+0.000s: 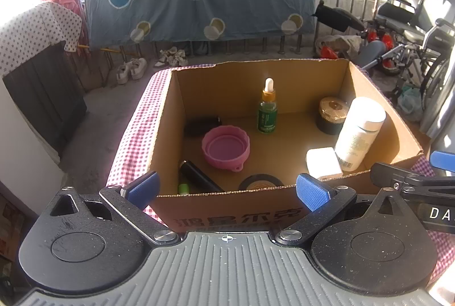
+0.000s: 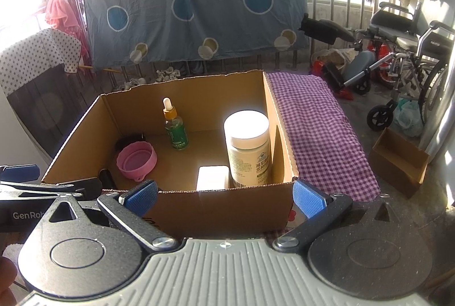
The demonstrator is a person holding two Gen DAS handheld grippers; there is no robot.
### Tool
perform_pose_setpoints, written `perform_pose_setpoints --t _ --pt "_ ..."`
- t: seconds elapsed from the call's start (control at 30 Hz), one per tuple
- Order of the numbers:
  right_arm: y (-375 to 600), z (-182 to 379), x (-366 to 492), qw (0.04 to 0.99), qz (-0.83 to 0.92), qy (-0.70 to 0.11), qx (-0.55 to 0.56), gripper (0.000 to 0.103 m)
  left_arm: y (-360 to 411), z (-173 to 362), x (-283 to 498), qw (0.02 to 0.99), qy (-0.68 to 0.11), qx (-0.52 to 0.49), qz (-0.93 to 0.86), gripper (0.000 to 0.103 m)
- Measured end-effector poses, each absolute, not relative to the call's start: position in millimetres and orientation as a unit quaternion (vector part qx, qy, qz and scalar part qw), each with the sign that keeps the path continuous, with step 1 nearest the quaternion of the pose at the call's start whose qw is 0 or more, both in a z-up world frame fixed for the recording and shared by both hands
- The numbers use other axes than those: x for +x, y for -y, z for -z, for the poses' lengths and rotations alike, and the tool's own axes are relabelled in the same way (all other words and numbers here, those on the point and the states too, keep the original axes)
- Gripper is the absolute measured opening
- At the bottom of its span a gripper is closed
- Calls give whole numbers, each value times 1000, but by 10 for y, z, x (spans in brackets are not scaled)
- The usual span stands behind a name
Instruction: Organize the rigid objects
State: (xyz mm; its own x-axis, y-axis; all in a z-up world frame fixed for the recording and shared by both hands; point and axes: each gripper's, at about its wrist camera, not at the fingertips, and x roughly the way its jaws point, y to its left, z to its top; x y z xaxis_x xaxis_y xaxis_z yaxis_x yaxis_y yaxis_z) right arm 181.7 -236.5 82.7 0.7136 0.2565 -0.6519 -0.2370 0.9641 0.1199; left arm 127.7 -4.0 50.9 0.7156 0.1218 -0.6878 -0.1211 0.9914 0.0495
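Cardboard box (image 1: 170, 135) before me holds the white bottle (image 1: 359, 132), green dropper bottle (image 1: 267, 114) and pink cup (image 1: 226, 147). My left gripper (image 1: 227, 189) and right gripper (image 2: 224, 195) hover spread wide, empty, at its near wall.

1. "GenRob", cut off at the frame edge, on my left gripper (image 2: 42, 192).
2. "DA" on my right gripper (image 1: 438, 213).
3. Chinese characters on the cardboard box (image 1: 239, 219) and white bottle (image 2: 250, 161), too blurred to read.

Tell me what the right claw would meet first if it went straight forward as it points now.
Probably the near wall of the cardboard box, which fills the gap between the open fingers of the right claw. Depth is unclear.
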Motion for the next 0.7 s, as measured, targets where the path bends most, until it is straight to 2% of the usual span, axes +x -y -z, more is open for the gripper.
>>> perform_pose_setpoints --t 0.7 --pt "2331 -820 1815 925 -132 -355 9 103 7 -493 1273 924 -375 -1 -68 102"
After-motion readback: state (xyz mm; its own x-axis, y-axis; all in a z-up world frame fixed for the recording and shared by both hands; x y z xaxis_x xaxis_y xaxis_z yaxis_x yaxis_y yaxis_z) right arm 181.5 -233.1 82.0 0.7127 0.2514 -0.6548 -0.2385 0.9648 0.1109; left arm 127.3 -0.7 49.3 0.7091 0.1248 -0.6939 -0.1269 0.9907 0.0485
